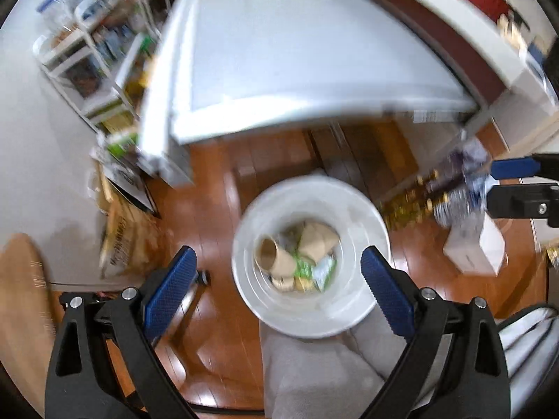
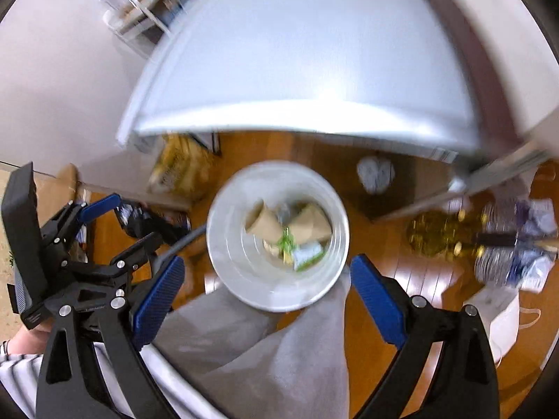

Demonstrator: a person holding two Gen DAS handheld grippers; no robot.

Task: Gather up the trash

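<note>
Left wrist view: wire storage rack, left gripper with jaws wide and empty, above the round white bin holding brown paper cups on the floor. Right wrist view alone shows the person's striped sleeve; the right gripper likewise gapes empty over the bin.

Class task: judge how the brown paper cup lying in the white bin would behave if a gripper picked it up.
The paper cup looks thin-walled, so probably light and easily crushed. It lies on its side among wrappers in the bin, so a nudge might roll it.
</note>
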